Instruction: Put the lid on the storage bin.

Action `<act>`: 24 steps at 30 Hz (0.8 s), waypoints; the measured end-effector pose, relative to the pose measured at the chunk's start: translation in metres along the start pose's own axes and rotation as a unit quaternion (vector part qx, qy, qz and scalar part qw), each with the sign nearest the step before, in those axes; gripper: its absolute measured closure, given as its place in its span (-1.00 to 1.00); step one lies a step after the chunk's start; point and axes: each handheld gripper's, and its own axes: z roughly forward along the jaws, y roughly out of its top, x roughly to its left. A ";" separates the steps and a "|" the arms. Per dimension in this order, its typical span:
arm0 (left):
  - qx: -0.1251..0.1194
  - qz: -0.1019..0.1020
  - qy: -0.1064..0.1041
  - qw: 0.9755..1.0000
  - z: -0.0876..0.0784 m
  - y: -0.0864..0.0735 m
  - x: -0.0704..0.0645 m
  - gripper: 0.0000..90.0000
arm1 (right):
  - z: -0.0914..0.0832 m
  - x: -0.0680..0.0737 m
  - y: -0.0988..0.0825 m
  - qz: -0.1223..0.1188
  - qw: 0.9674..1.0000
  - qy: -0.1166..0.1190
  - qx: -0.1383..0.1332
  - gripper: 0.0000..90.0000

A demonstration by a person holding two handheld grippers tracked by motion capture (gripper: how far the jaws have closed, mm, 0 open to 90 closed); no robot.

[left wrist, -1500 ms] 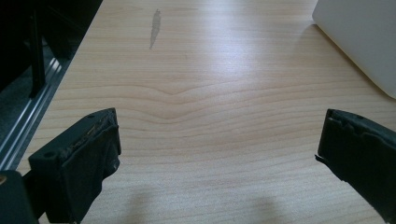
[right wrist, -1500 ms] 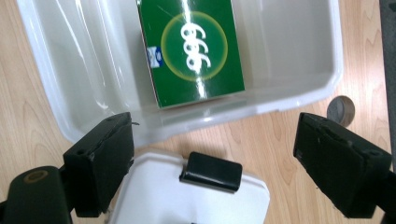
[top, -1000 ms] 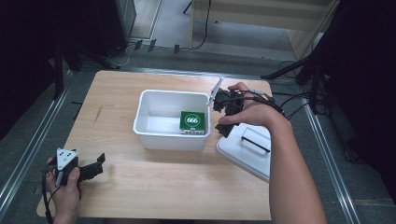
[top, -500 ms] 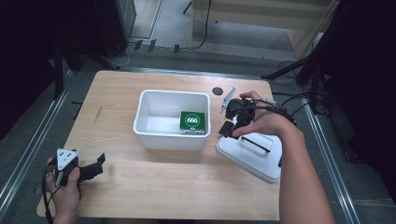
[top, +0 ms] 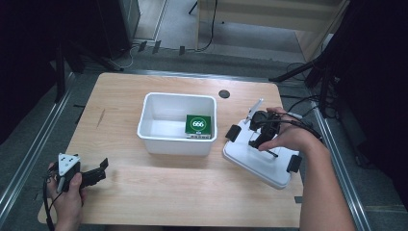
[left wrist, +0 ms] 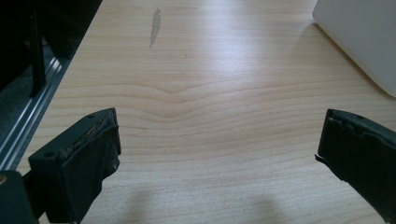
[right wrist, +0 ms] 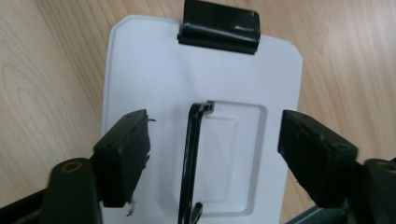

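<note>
right tongs [top: 257,139] stand over the white lid [top: 260,161], jaws apart and just closing, its black handle [right wrist: 191,163] between them untouched. lid lies flat on the bench [top: 159,197] beside the bin [top: 175,124]. left tongs [top: 96,173] gape, empty.

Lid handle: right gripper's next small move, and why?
Probably close the right gripper, whose jaws have just been closing, on the handle. The thin black handle stands between the jaws, untouched, on the white lid lying flat on the table.
</note>
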 end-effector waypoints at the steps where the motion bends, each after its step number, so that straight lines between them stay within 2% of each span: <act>1: 0.000 0.000 0.000 1.000 0.000 0.000 0.000 -1.00 | 0.000 -0.001 -0.005 0.003 1.000 0.004 -0.001 -0.38; 6: 0.000 0.000 0.001 1.000 0.000 0.000 0.000 -1.00 | 0.005 -0.002 -0.021 0.022 1.000 0.005 0.001 -0.29; 12: 0.000 0.000 0.001 1.000 0.000 0.000 0.000 -1.00 | 0.010 -0.002 -0.037 0.034 0.999 0.003 0.007 -0.13; 17: 0.002 0.002 0.003 1.000 0.001 0.000 -0.001 -1.00 | 0.014 -0.001 -0.048 0.028 0.999 0.011 0.014 0.13; 20: 0.002 0.003 0.002 1.000 0.001 0.000 -0.001 -1.00 | 0.017 0.001 -0.053 0.030 0.999 0.024 0.021 0.21; 24: 0.001 0.003 0.002 1.000 0.001 0.000 -0.001 -1.00 | 0.021 0.002 -0.058 0.032 0.999 0.024 0.023 0.30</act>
